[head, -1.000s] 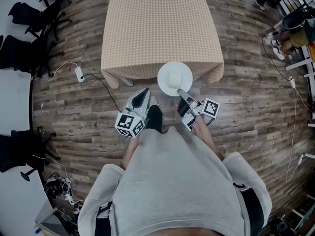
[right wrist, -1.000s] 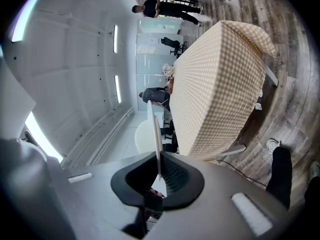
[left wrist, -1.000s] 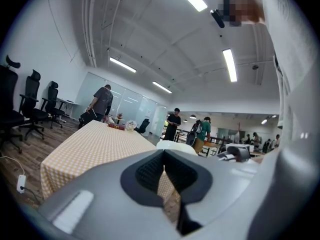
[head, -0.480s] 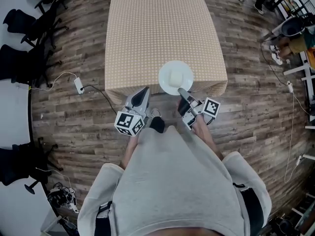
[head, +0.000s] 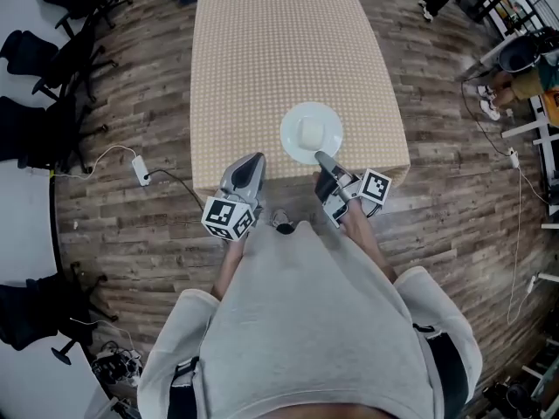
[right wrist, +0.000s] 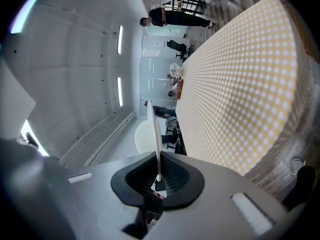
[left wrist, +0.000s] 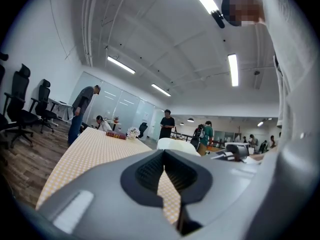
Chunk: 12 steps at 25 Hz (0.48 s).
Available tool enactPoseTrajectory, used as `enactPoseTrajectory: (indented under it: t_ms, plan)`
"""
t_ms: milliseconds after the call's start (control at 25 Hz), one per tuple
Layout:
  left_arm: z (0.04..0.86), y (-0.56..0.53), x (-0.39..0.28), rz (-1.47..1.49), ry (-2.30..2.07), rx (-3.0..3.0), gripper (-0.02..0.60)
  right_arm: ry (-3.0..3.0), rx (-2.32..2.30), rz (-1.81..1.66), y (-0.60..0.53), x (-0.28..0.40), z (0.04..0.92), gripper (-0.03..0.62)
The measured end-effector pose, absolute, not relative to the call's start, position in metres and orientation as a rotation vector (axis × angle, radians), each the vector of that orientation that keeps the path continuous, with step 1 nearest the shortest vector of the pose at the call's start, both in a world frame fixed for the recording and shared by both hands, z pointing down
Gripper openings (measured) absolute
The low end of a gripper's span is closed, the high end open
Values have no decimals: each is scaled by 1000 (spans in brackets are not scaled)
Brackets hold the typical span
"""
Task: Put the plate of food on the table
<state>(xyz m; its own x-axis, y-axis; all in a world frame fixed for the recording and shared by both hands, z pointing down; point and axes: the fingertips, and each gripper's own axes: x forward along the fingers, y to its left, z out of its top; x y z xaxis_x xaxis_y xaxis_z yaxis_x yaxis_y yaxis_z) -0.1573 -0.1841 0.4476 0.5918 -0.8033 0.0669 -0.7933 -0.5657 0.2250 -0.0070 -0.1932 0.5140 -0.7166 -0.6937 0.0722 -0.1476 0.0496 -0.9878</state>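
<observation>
plate now over the worktop

fingers of the right gripper (head: 320,159) pinch the plate (head: 295,122) rim; left gripper (head: 254,161) fingers are pressed together, empty. plate and its white food (head: 310,133) have moved in from the near edge and are now above the checked worktop (head: 262,51). lowering looks next.

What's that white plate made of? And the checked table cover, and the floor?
The plate looks like glazed ceramic or melamine: smooth, white, thin-rimmed. The tablecloth seems woven fabric: matte checks, draping over the edge. The floor looks like wood or wood-look planks, with visible grain.
</observation>
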Motion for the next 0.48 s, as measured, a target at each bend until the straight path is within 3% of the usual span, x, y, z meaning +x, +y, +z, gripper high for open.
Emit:
enactPoseTrajectory:
  t_ms: [480]
  plan:
    - [458,-205,-152,-45,-1317,2580,8,1889,-834,-1720,-217,-3,521,11]
